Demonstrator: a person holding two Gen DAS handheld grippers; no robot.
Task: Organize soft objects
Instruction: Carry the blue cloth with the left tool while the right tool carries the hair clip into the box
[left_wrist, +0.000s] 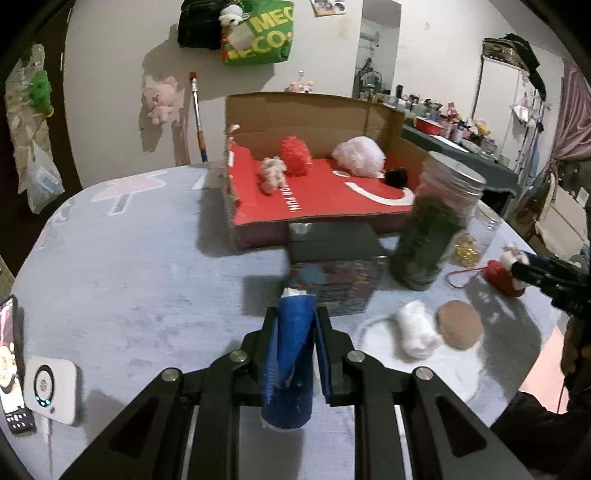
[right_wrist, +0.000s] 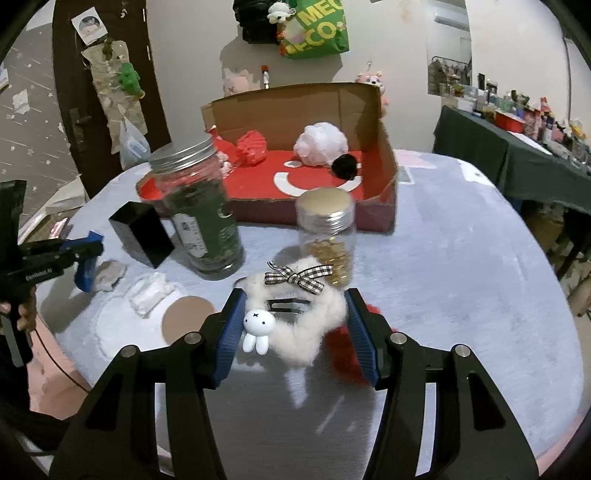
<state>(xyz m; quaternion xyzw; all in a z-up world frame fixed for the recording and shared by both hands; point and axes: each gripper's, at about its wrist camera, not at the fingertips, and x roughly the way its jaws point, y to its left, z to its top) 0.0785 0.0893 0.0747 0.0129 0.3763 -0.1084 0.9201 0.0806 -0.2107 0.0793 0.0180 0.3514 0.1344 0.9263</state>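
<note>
left gripper (left_wrist: 295, 354) is clamping a blue soft piece (left_wrist: 291, 369) | right gripper (right_wrist: 295, 332) is squeezing a white fluffy hair clip (right_wrist: 306, 317) | both are hanging above the table (left_wrist: 129, 277)

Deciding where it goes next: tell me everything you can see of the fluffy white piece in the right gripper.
The fluffy white piece is a cream plush curve carrying a black-and-white checked bow, a dark metal clip and a small white rabbit charm. It sits clamped between the right gripper pads, above the table. A red furry item peeks from behind it.
</note>
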